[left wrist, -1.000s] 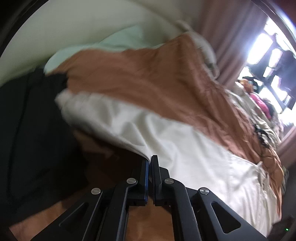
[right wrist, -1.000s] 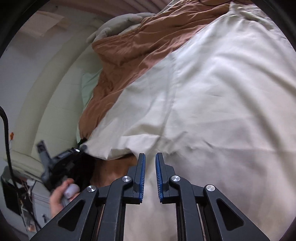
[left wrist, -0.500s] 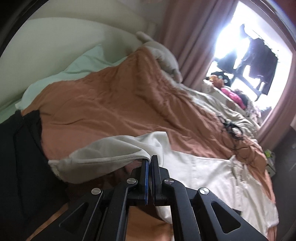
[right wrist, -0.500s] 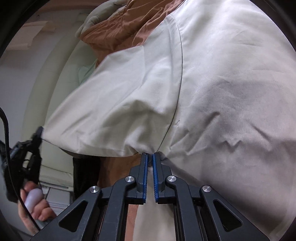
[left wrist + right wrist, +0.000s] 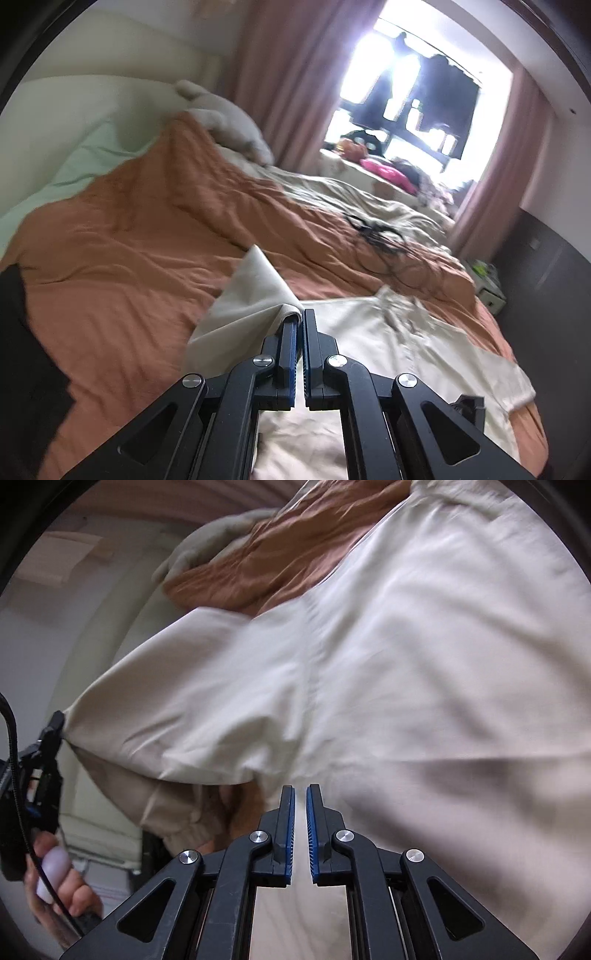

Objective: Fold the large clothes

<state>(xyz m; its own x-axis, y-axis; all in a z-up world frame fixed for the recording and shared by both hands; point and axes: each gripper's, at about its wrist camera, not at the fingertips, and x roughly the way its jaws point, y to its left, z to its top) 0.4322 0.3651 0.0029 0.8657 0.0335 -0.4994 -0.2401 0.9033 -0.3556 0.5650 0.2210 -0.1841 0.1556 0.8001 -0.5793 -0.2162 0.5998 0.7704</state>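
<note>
Apparently left tongs pinch cream garment.

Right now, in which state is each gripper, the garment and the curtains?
cream garment: lying on the orange blanket, one end lifted.
left gripper: shut on cream garment.
right gripper: jaws nearly closed, grip unclear.
curtains: drawn apart.

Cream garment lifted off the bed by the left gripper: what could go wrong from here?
1. The left gripper pinches only a thin edge of the cream garment, so the edge may slip out as the sleeve swings.
2. The right gripper looks slightly parted, with little cloth seen between its pads; its hold may be weak.
3. Black cords lie on the orange blanket ahead; a dragged sleeve could snag them.
</note>
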